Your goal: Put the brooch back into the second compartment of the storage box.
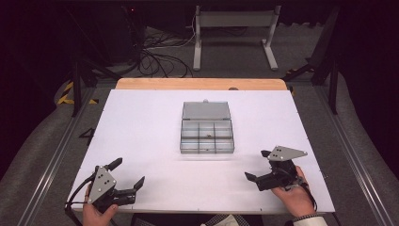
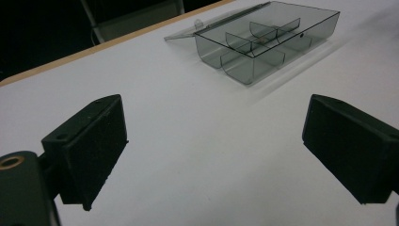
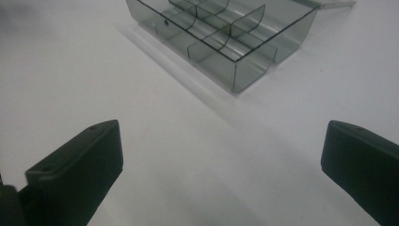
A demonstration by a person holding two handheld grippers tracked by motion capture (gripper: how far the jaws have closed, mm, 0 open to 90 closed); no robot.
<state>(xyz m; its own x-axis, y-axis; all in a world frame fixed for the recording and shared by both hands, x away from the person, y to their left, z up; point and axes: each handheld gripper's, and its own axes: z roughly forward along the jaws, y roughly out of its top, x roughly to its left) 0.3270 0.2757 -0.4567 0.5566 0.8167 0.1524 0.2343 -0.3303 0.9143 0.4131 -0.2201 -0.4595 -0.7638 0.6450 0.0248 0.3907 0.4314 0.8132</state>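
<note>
Resting near the front edge of the white bench [image 1: 141,122], both sets of tongs are spread wide with nothing between them — the left tongs [image 1: 127,175] at the person's left corner, the right tongs [image 1: 258,165] at the right, each well apart from the clear compartment box [image 1: 207,136] that sits in the middle of the bench. Judging from this, the work has barely begun: the box already stands open, its lid [image 1: 206,110] folded back flat on the far side, but neither tool has reached for it yet. One small brownish item [image 1: 207,137] lies in a middle compartment; what it is cannot be told. Whatever handling of the box or its contents is meant, all of it seems left to do. The box's long axis runs left to right across the bench, parallel to its front edge, with the hinge side away from the person and the open tray facing up — its front wall turned toward both tongs.
</note>
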